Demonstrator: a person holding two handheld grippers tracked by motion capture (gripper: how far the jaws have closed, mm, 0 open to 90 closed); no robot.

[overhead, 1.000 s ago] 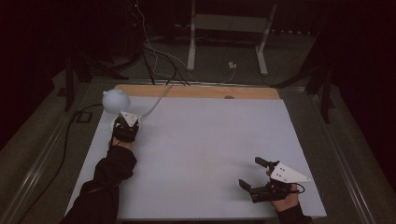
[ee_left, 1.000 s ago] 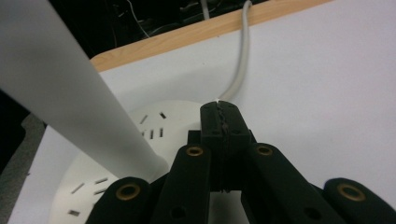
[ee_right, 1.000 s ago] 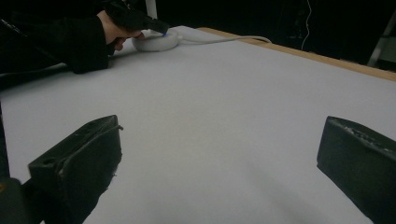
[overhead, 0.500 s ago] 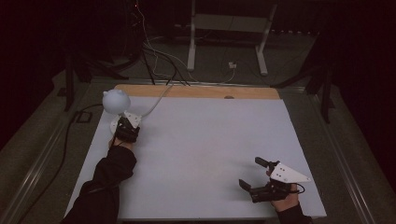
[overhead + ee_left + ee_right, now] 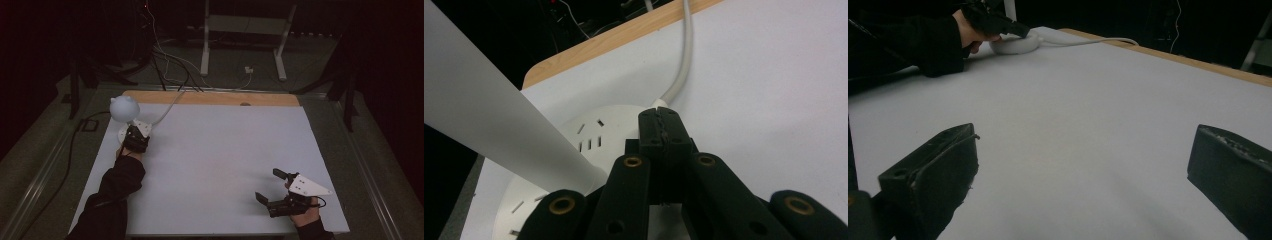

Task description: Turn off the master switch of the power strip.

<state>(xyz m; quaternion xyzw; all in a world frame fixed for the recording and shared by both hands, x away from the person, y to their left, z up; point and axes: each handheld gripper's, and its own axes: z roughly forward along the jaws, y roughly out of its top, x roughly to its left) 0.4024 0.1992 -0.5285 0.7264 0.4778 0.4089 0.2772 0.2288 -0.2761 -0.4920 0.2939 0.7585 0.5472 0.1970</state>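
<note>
You will find no lettering, label, brand, number or sign that can be read anywhere here. The round white plastic lamp base (image 5: 589, 145) under your left gripper carries short slots, not characters. The grey three-cornered plate (image 5: 308, 185) on your right gripper shows small dark dots, no writing. The pale grey table sheet (image 5: 225, 150) and its wooden far edge (image 5: 210, 98) are plain.
</note>
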